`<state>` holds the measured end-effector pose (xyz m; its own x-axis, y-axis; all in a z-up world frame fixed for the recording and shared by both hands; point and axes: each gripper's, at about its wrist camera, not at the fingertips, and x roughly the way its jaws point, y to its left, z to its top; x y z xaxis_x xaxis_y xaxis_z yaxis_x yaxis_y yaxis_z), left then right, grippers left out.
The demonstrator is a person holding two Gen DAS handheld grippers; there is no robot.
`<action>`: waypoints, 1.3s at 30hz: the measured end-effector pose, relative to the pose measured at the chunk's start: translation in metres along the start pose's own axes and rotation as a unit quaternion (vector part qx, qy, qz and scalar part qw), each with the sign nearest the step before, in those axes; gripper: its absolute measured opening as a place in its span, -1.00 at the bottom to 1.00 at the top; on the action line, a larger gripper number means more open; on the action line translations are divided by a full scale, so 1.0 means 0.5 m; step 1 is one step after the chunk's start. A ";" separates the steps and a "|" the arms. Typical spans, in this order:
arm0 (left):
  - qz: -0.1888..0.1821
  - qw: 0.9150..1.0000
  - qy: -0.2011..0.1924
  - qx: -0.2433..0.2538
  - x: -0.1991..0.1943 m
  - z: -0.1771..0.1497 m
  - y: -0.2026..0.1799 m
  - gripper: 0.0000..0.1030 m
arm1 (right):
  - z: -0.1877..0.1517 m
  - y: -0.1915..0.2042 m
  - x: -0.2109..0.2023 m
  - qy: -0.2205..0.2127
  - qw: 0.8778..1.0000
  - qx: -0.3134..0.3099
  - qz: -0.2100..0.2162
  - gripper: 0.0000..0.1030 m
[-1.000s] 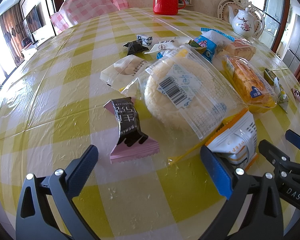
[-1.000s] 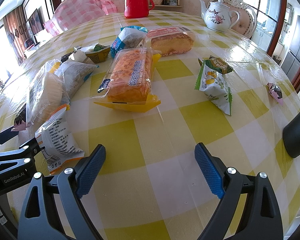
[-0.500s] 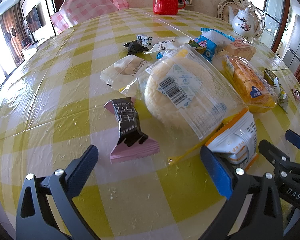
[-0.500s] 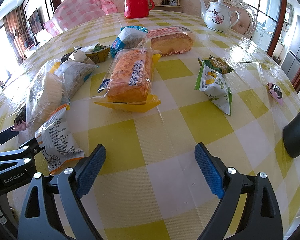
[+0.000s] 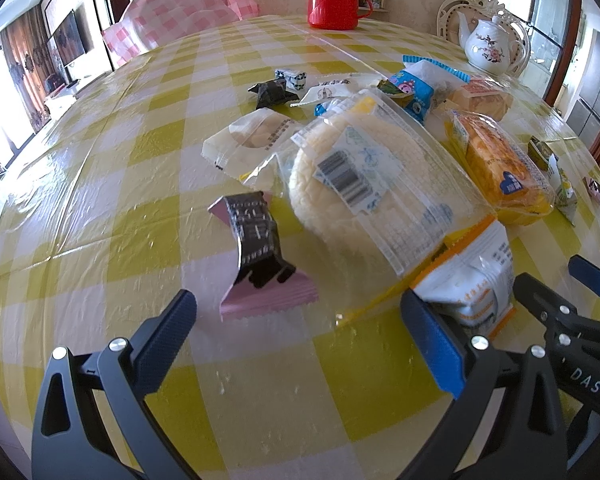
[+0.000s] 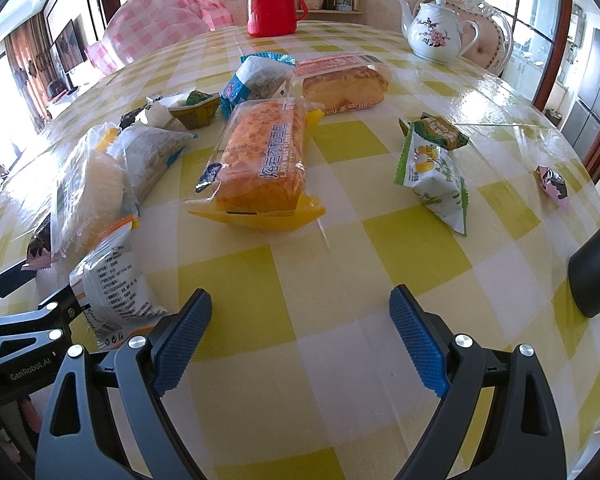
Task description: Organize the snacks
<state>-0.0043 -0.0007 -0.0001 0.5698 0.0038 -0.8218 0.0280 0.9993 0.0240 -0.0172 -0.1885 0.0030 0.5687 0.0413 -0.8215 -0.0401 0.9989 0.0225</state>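
The left gripper (image 5: 298, 334) and right gripper (image 6: 300, 336) both gape wide, holding nothing, over the near edge of the yellow-checked round table (image 6: 340, 420). Packaged snacks, among them an orange-wrapped cake (image 6: 260, 156), lie scattered mid-table.

The left gripper (image 5: 298, 338) has a black, triangulated frame with silver screw heads and blue textured pads (image 5: 434, 346). The right gripper (image 6: 300, 336) matches it: black struts, blue ribbed pads (image 6: 182, 344), silver screws. White lettering reads "GenRobot.AI" at 8 o'clock in the right view and "DAS" at 4 o'clock in the left.
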 end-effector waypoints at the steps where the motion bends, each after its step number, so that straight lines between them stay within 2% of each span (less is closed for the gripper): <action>1: -0.003 1.000 0.001 0.004 -0.003 -0.004 -0.001 0.97 | -0.003 0.000 -0.002 0.007 1.000 -0.020 0.015 0.70; 3: -0.013 1.000 0.003 0.015 -0.010 -0.018 0.001 0.97 | -0.020 -0.019 -0.018 0.005 0.999 -0.026 0.046 0.69; 6: -0.030 0.999 -0.001 0.014 -0.040 -0.051 0.013 0.97 | -0.058 -0.095 -0.053 -0.012 0.996 0.024 0.082 0.69; 10: -0.085 0.996 -0.022 0.009 -0.076 -0.079 -0.010 0.97 | -0.102 -0.163 -0.096 -0.039 0.996 0.035 0.079 0.69; 12: -0.084 0.995 -0.042 0.042 -0.085 -0.071 -0.057 0.97 | -0.111 -0.183 -0.105 -0.049 0.995 0.044 0.071 0.69; 14: -0.079 0.993 -0.041 0.076 -0.074 -0.060 -0.108 0.97 | -0.114 -0.197 -0.107 -0.053 0.995 0.054 0.072 0.69; 17: -0.079 0.993 -0.030 0.080 -0.043 -0.030 -0.155 0.97 | -0.111 -0.198 -0.106 -0.055 0.995 0.055 0.069 0.69; 19: -0.083 0.993 -0.035 0.071 -0.035 -0.012 -0.176 0.94 | -0.110 -0.191 -0.106 -0.058 0.995 0.049 0.065 0.69; 20: -0.081 0.993 -0.036 0.073 -0.031 -0.006 -0.182 0.86 | -0.110 -0.192 -0.107 -0.062 0.995 0.050 0.063 0.69; 21: -0.079 0.993 -0.034 0.078 -0.028 -0.006 -0.187 0.51 | -0.108 -0.194 -0.107 -0.064 0.995 0.052 0.063 0.69; 22: -0.082 0.993 -0.024 0.083 -0.019 -0.006 -0.188 0.03 | -0.103 -0.198 -0.104 -0.064 0.995 0.054 0.061 0.69; 23: -0.082 0.993 -0.025 0.081 -0.018 -0.007 -0.186 0.00 | -0.097 -0.199 -0.102 -0.065 0.995 0.054 0.058 0.69; 24: -0.087 0.993 -0.027 0.075 -0.020 -0.007 -0.179 -0.21 | -0.089 -0.198 -0.099 -0.067 0.995 0.051 0.054 0.69; 29: -0.134 0.990 -0.042 0.018 -0.039 -0.020 -0.103 -0.26 | -0.010 -0.192 -0.049 -0.071 0.996 0.039 0.037 0.69; 33: -0.155 0.987 -0.042 -0.008 -0.050 -0.037 -0.053 -0.26 | 0.061 -0.200 0.018 -0.044 0.999 0.023 -0.008 0.68; 39: -0.175 0.983 -0.034 -0.035 -0.047 -0.044 -0.013 -0.26 | 0.127 -0.205 0.086 -0.017 1.000 0.004 -0.005 0.66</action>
<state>-0.0359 -0.0062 0.0066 0.5886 -0.3409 -0.7331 0.1774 0.9391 -0.2943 0.0636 -0.2878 0.0015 0.5974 0.0320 -0.8013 -0.0279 0.9994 0.0192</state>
